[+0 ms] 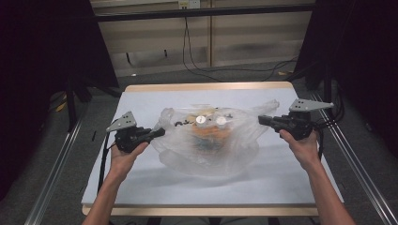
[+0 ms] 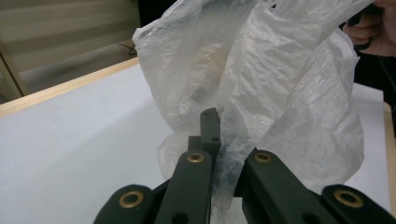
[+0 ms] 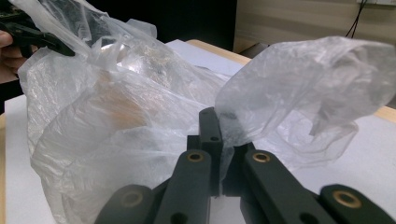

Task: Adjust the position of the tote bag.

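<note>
I have the left gripper (image 1: 158,133) clamped on the left edge of the plastic bag (image 1: 209,140), its jaws closed tight with a fold of thin film pinched between them; in the left gripper view the film (image 2: 261,93) rises crumpled straight out of the jaws. The right gripper (image 1: 262,120) does the same on the bag's right edge, jaws pressed together on a bunched flap (image 3: 303,79) that billows up just past them. The bag sits in the middle of the white surface (image 1: 141,187), stretched wide between my two grippers, which are well apart and point toward each other. Through the clear plastic I can see two small white round caps (image 1: 210,120) side by side near the top, above something orange-brown (image 1: 209,132); what those things are I cannot tell. The bottom of the bag looks to rest on the surface. My left hand (image 1: 123,157) and right hand (image 1: 304,145) hold the grippers from below.
</note>
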